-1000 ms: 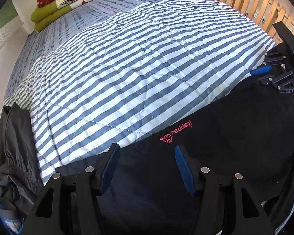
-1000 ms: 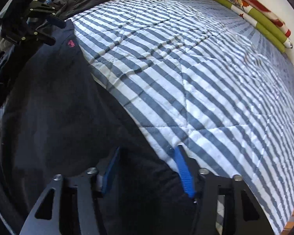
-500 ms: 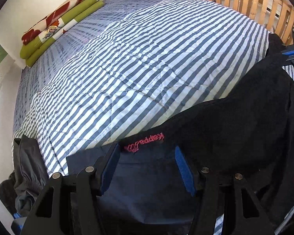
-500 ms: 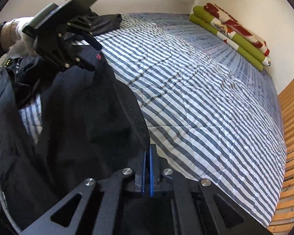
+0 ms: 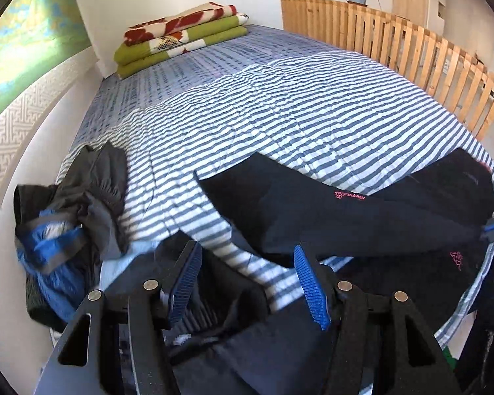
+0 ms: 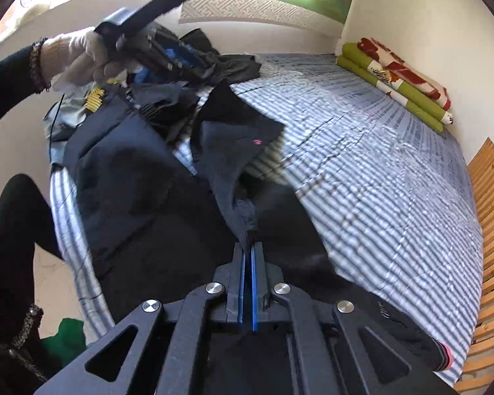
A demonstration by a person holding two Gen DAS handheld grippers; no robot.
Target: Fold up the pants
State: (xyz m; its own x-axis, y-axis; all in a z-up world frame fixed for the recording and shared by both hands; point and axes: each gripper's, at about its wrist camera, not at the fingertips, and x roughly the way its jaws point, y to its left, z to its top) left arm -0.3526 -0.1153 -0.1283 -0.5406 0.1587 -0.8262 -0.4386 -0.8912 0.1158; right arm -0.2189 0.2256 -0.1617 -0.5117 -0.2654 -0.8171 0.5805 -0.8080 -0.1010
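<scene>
The black pants (image 5: 362, 210) lie across the near part of the bed (image 5: 280, 115), on its blue-and-white striped quilt, with a pink logo showing on the cloth. The right tool (image 6: 248, 247) has its blue pads pressed together on a pinched edge of the pants, so the fabric rises from the bed to its tip and drapes away to the left in the right wrist view. The left tool (image 5: 247, 279) stands partly open with nothing between its pads; the pants lie ahead of it and to its right, and dark cloth sits beneath it. In the right wrist view a gloved hand (image 6: 85, 56) holds that left tool above a heap of other clothes (image 5: 69, 217) at the bed's edge.
</scene>
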